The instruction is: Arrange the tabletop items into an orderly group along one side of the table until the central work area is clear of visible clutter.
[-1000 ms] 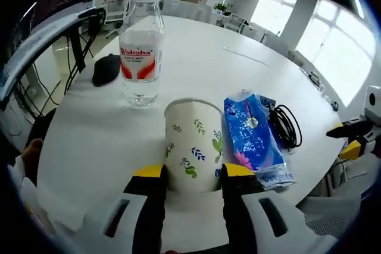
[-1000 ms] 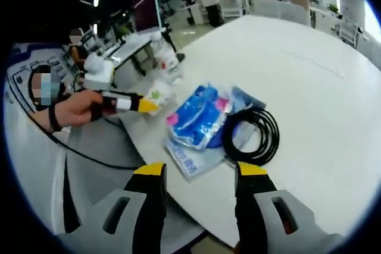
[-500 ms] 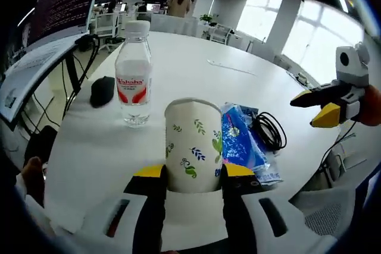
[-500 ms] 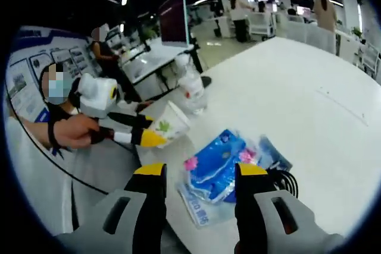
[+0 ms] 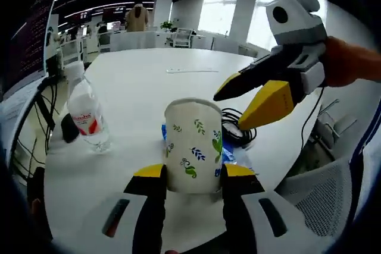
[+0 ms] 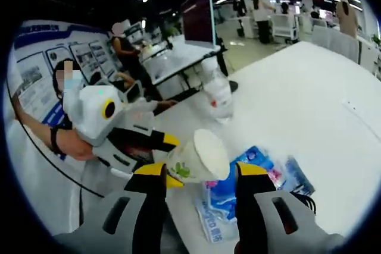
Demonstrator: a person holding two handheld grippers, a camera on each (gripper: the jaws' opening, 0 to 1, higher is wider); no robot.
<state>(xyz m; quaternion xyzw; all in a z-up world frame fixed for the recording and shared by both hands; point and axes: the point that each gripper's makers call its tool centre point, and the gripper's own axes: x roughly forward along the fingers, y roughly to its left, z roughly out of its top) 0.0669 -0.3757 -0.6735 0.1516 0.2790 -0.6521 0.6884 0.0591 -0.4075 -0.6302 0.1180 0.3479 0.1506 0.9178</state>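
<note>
Pinching a paper cup (image 5: 192, 146) between its jaws, the left gripper (image 5: 192, 173) holds it above the white table (image 5: 137, 93), near a water bottle (image 5: 87, 117) and black cable (image 5: 238, 129).

Right gripper view: the right gripper (image 6: 198, 173) is spread wide above a blue packet (image 6: 238, 191), the cup (image 6: 199, 157) between.

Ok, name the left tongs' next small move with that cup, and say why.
Probably carry the paper cup over and set it down next to the water bottle. The left tongs are shut on the cup, and in the right gripper view it hangs tilted above the blue tissue pack, off the white table. The bottle stands upright near the edge, a natural place to group things.
</note>
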